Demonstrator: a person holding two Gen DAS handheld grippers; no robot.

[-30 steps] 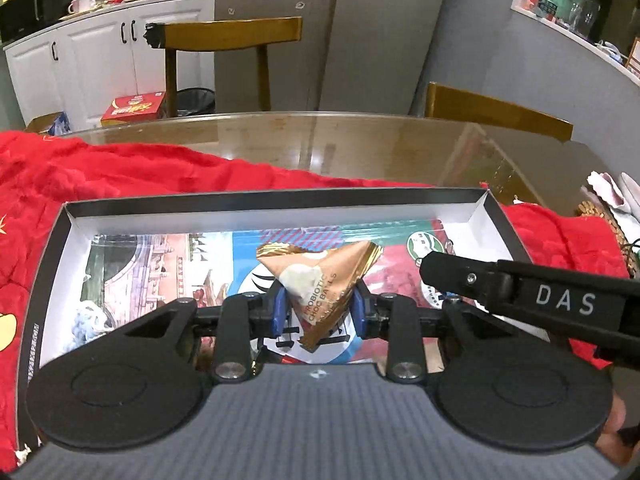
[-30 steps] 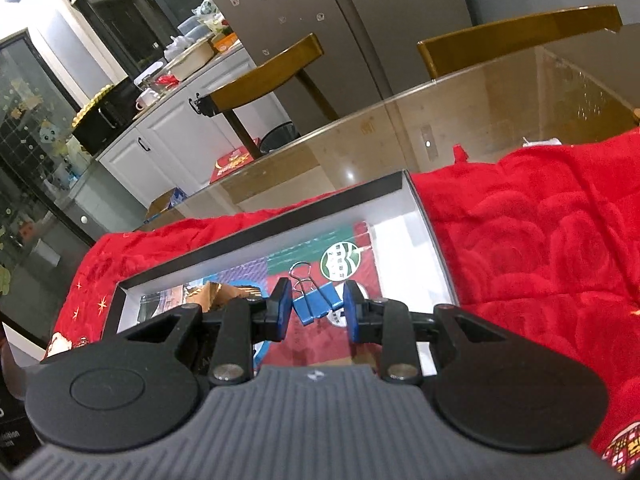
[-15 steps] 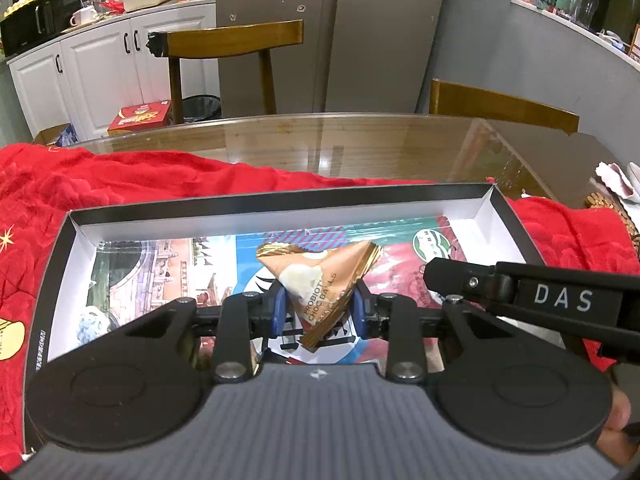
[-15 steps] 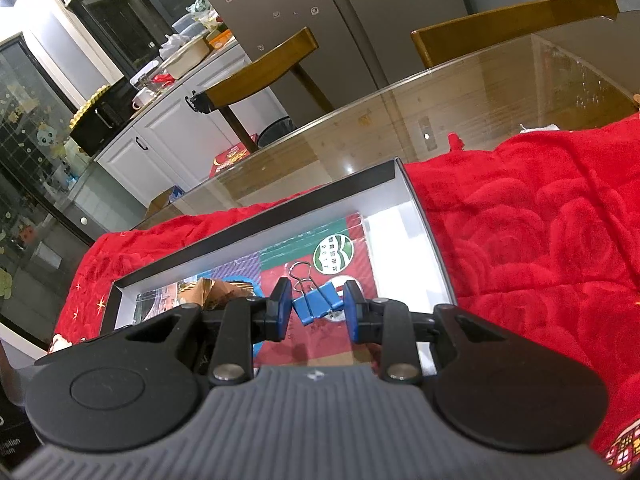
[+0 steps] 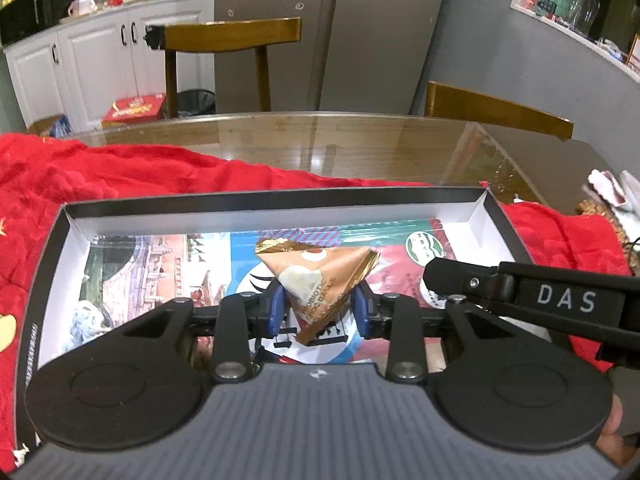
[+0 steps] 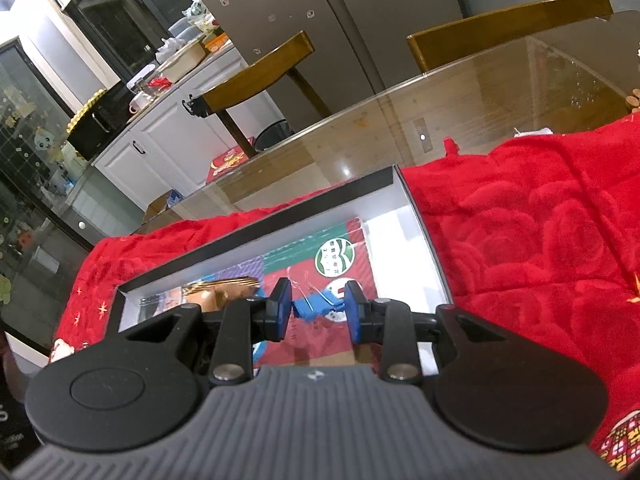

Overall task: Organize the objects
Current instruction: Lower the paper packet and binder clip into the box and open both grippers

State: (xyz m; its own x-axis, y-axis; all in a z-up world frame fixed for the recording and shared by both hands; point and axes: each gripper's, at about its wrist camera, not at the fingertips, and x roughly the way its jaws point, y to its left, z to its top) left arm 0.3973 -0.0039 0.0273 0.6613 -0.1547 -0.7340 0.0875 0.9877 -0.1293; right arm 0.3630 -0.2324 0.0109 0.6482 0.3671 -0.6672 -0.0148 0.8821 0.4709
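We see a gold triangular snack packet (image 5: 320,276), printed with "probiotic choc balls", pinched between the blue pads (image 5: 277,312) of the left gripper (image 5: 318,314), its point hanging below them and its wide crimped edge rising above and ahead of them. Under and all around those fingers lies a shallow black-rimmed box (image 5: 276,197) with white inner walls and a colourful printed floor; the packet sits over its middle. To the right of the left gripper, the black side of the other tool, marked "DAS", reaches in over the box's right part. From the right wrist we find the right gripper (image 6: 318,312) standing narrowly parted, with a blue binder clip (image 6: 316,307) between its pads; the left pad is at the clip's edge, but we cannot tell whether both pads press on it, nor whether the clip rests on the box floor. Left of this gripper the gold packet (image 6: 224,290) shows again, partly hidden. The box (image 6: 256,228) rests on a red cloth (image 6: 540,240) that spreads to both sides of the grippers. Beyond the cloth, ahead of the fingers, runs a glass-topped table (image 5: 340,144), with wooden chairs (image 5: 232,36) behind it.
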